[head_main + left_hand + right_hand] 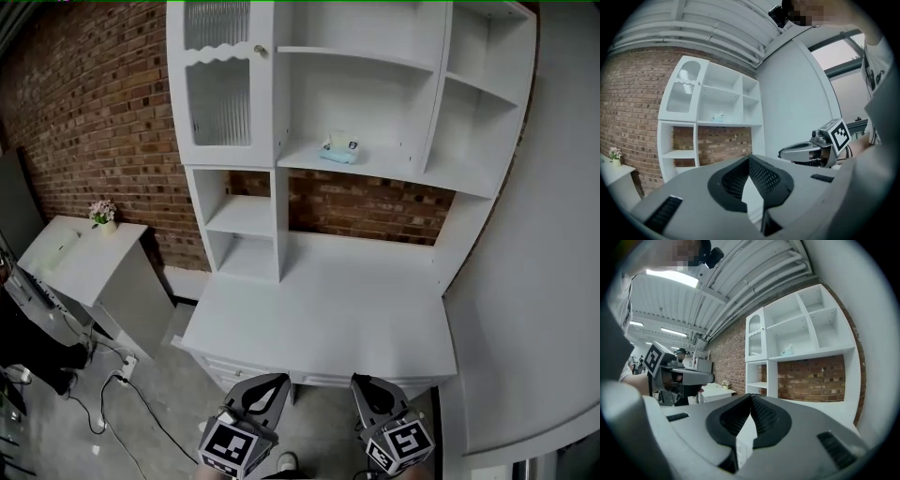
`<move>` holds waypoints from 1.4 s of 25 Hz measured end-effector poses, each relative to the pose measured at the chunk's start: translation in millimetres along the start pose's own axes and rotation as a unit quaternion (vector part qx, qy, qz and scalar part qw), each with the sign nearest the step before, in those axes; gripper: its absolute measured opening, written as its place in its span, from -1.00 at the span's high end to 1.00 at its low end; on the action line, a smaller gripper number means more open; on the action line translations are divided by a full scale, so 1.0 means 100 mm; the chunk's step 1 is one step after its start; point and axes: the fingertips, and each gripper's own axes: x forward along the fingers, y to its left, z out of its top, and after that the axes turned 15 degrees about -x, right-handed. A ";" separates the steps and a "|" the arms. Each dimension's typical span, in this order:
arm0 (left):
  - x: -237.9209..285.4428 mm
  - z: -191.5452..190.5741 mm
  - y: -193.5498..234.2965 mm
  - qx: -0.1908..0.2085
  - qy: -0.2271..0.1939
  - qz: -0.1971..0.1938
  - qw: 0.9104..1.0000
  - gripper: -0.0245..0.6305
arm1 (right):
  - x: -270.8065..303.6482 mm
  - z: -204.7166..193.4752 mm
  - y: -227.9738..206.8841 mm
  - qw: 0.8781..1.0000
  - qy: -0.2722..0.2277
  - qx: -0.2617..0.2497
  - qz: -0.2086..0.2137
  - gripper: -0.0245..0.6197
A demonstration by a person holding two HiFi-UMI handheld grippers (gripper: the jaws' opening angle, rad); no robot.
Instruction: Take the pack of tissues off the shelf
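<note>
Pack of tissues (339, 150): a small, soft pale-blue packet with some white on top. It lies flat on the lower shelf of the wide centre bay of the tall white shelf-and-desk unit (437, 112), near the shelf's front edge and roughly mid-width. It is too small in every view for you to read any print.

Around it:
- Left of the bay is a white cupboard door with ribbed glass (220, 103).
- Right of the bay are narrow open compartments.
- Below the shelf, red brick wall (84, 122) shows through the open back.
- The flat white desk top (319, 309) lies between you and the shelf.

Further out:
- A low white side cabinet (70, 267) stands at the left with a small pot of pink flowers (103, 215) on it.
- Black cables (112, 384) trail on the grey floor.
- A plain white wall (553, 234) is at the right.

Claws:
- Left gripper (272, 378): pads meet at the tips, nothing between them.
- Right gripper (361, 380): fully closed, also empty.
- You hold both low, at the desk's near edge, well apart from the pack.
</note>
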 end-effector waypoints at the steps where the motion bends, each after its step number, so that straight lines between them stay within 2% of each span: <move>1: 0.02 0.03 0.12 0.003 -0.003 -0.002 1.000 0.93 | 0.11 0.03 0.02 1.000 -0.003 0.001 -0.002 0.90; 9: 0.16 0.23 0.77 -0.002 -0.001 0.002 1.000 0.93 | 0.79 0.21 0.02 1.000 0.003 -0.008 0.002 0.90; 15: 0.54 0.25 1.11 -0.002 -0.005 0.020 1.000 0.93 | 1.24 0.25 -0.21 1.000 -0.012 -0.023 0.017 0.90; 20: 1.00 0.43 1.23 0.009 -0.014 0.030 0.999 0.93 | 1.58 0.27 -0.62 0.999 -0.037 -0.015 0.025 0.90; 25: 1.56 0.68 1.28 0.024 -0.029 0.032 0.999 0.93 | 1.86 0.40 -1.16 0.998 -0.054 -0.038 0.025 0.90; 29: 1.87 0.76 1.30 0.020 -0.045 0.035 0.998 0.93 | 1.99 0.39 -1.47 0.997 -0.050 -0.050 0.033 0.90; 35: 2.28 0.77 1.35 0.026 -0.036 0.014 0.999 0.93 | 2.16 0.48 -1.96 0.997 -0.049 -0.062 0.002 0.90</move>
